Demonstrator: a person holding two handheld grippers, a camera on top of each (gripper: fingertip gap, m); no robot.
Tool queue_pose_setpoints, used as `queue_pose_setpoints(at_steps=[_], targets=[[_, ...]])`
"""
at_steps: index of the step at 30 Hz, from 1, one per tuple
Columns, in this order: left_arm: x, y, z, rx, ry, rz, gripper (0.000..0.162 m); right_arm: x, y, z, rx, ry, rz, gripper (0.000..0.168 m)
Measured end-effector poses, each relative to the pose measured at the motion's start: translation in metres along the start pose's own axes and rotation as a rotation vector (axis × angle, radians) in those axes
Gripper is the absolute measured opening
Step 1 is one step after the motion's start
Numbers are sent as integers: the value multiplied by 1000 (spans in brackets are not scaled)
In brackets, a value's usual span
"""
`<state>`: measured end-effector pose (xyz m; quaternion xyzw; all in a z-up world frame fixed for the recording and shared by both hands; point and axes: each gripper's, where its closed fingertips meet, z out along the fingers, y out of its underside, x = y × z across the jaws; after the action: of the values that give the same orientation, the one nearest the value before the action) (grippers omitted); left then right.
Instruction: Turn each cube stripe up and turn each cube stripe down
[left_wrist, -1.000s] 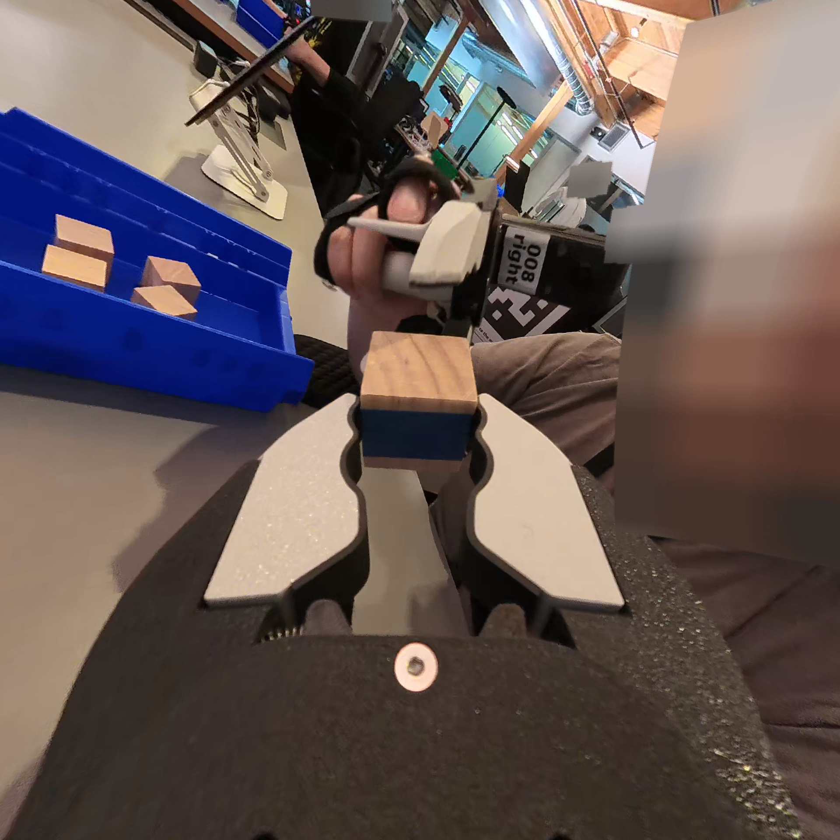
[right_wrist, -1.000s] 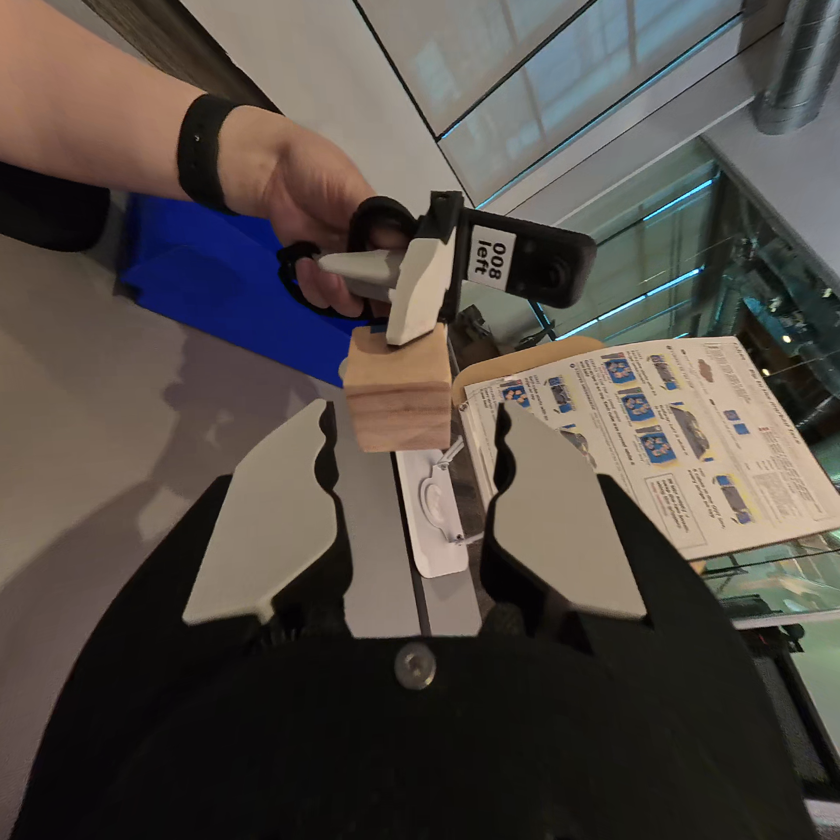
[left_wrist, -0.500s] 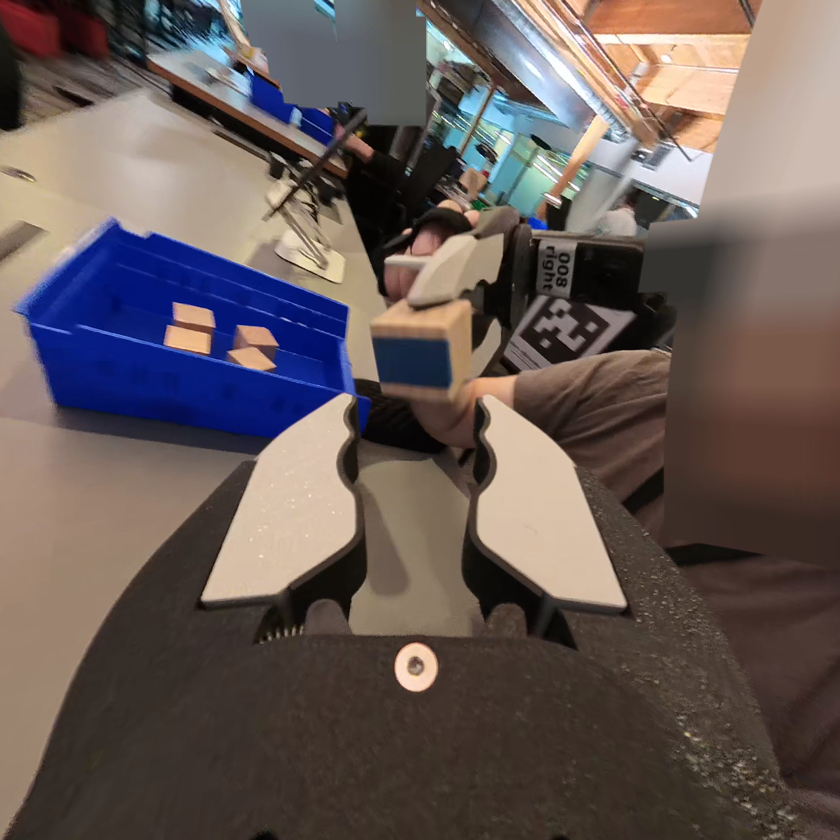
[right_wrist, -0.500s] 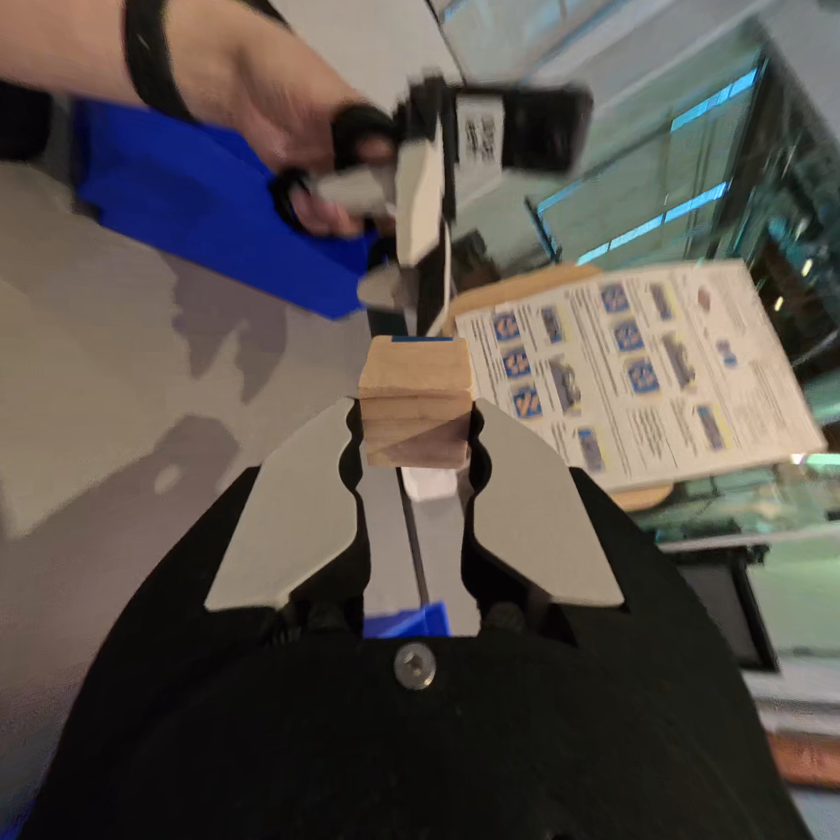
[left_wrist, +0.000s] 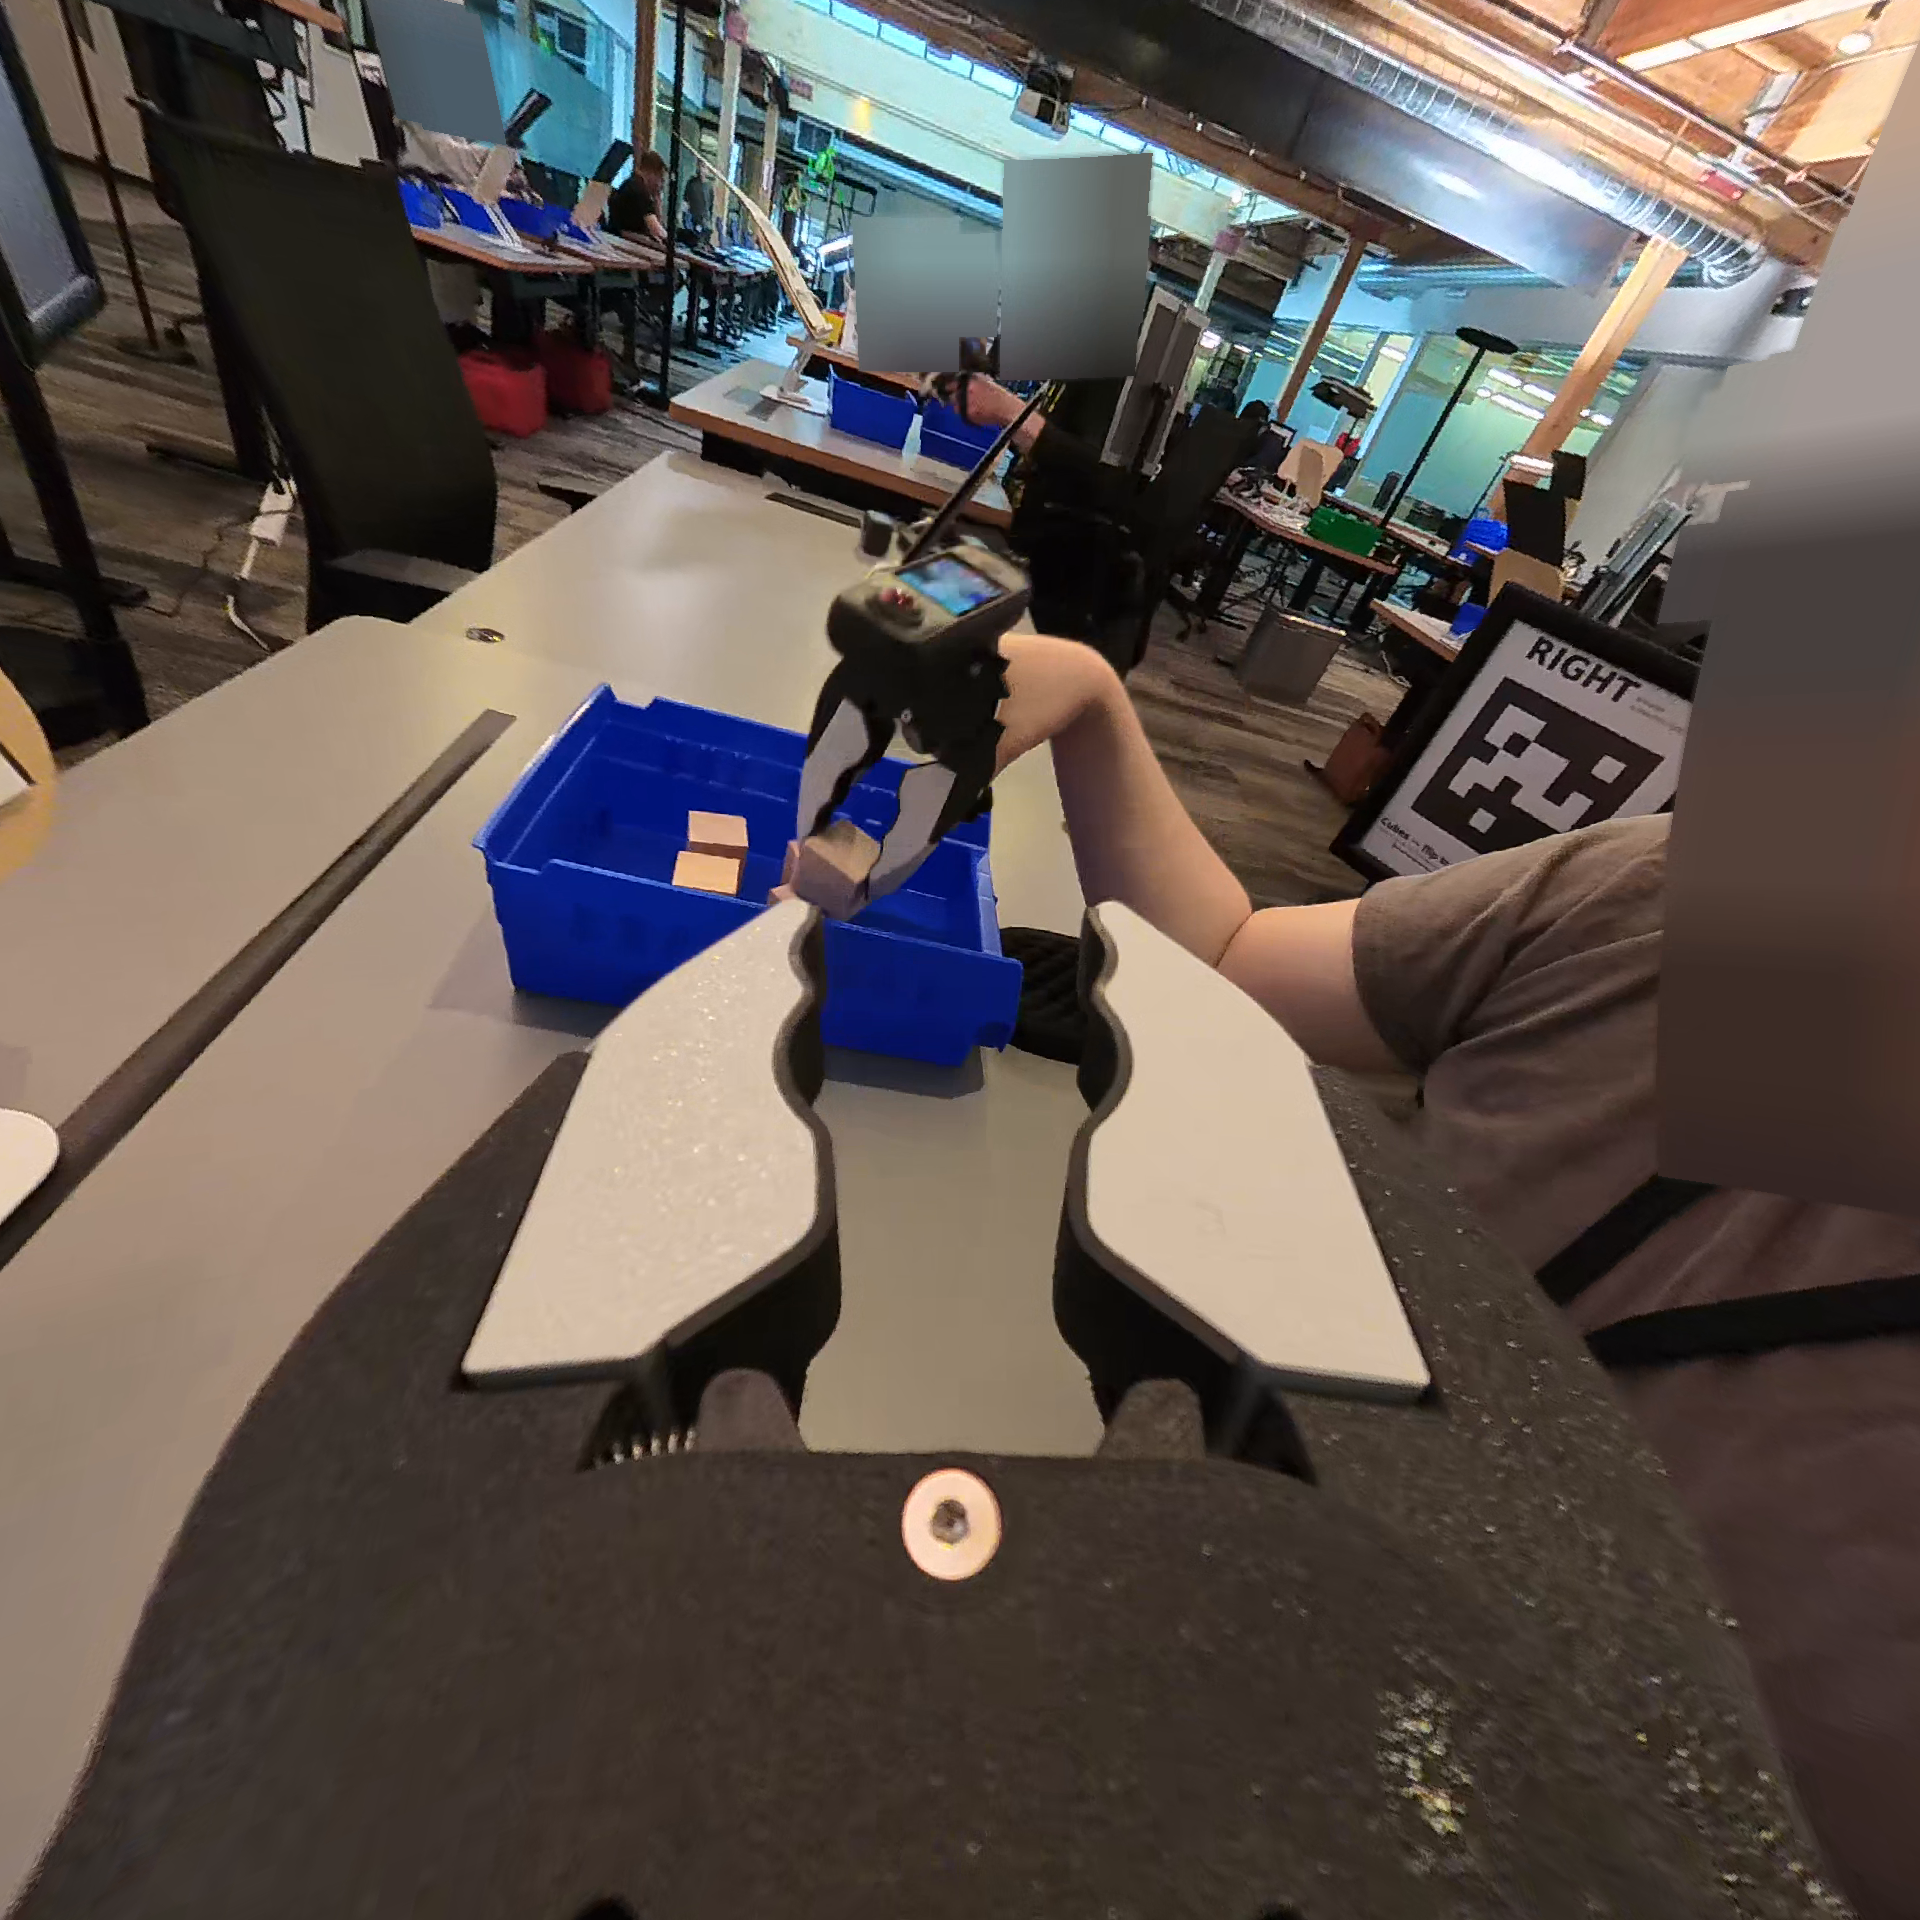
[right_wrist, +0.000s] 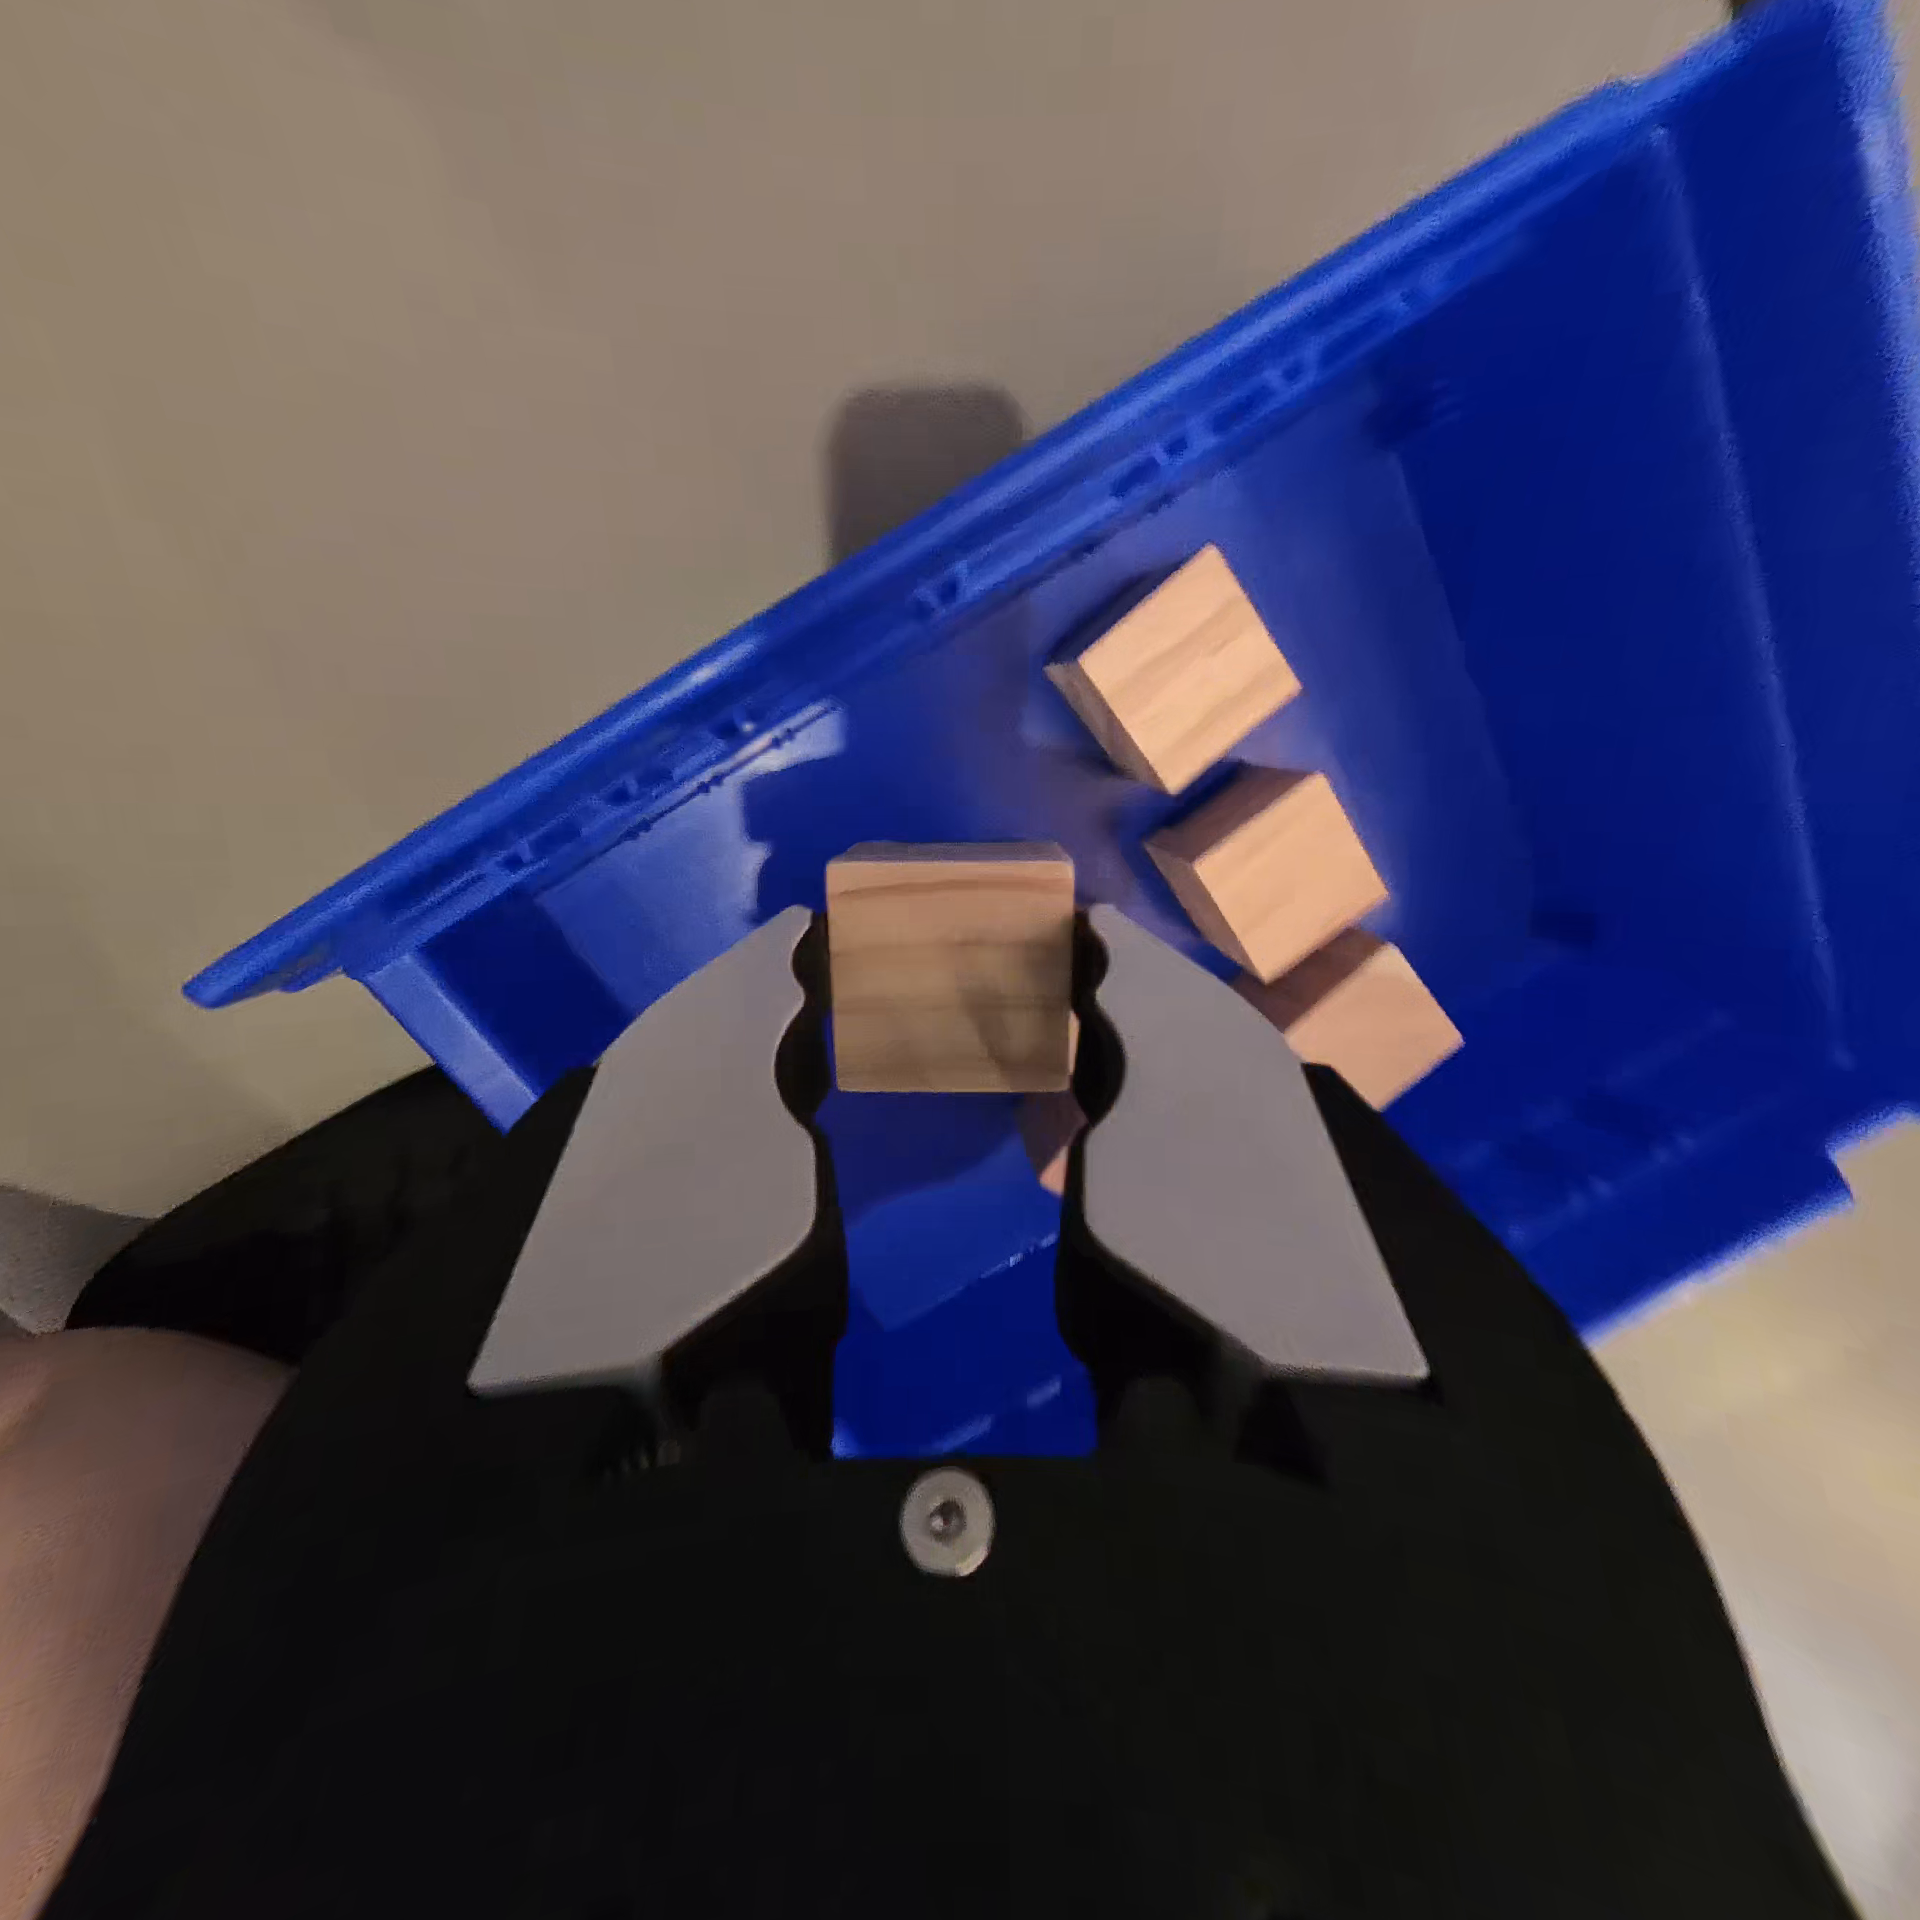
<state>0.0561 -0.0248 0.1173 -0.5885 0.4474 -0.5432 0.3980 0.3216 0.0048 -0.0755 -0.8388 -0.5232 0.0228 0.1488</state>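
Note:
My right gripper (right_wrist: 951, 971) is shut on a wooden cube (right_wrist: 951, 971) and holds it over the blue bin (right_wrist: 1714, 520); no stripe shows on the faces I see. Three more wooden cubes lie in the bin to the right: one (right_wrist: 1179, 665), a second (right_wrist: 1273, 873) and a third (right_wrist: 1371, 1018). In the left wrist view the right gripper (left_wrist: 847, 862) hangs point-down over the bin (left_wrist: 727, 956) with the cube (left_wrist: 836, 873) between its fingers. My left gripper (left_wrist: 945, 925) is open and empty, held back above the table in front of the bin.
The bin stands on a grey table (left_wrist: 260, 831) with a dark groove (left_wrist: 260, 966) running along its left part. A person's arm (left_wrist: 1132, 821) reaches in from the right. A framed black-and-white marker sign (left_wrist: 1538, 769) stands at the right. Other tables and bins are far behind.
The cube passed from my left gripper to my right one. The right gripper then swung down over the blue bin with it. My left gripper opened and pulled back.

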Motion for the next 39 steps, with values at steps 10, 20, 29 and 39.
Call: queue_pose_setpoints(at_steps=[10,20,29,39], targets=[[5,-14,-7,69,-43,95,45,-7,-2,55,-81,-123,-124,46],[4,-17,-11,86,-104,172,45,-1,10,69,-124,-153,-24,46],[-2,-14,-9,100,-224,282,46,12,11,40,-100,-14,-16,52],[-46,9,-34,-110,-546,241,40,92,66,-37,-48,421,390,50]])
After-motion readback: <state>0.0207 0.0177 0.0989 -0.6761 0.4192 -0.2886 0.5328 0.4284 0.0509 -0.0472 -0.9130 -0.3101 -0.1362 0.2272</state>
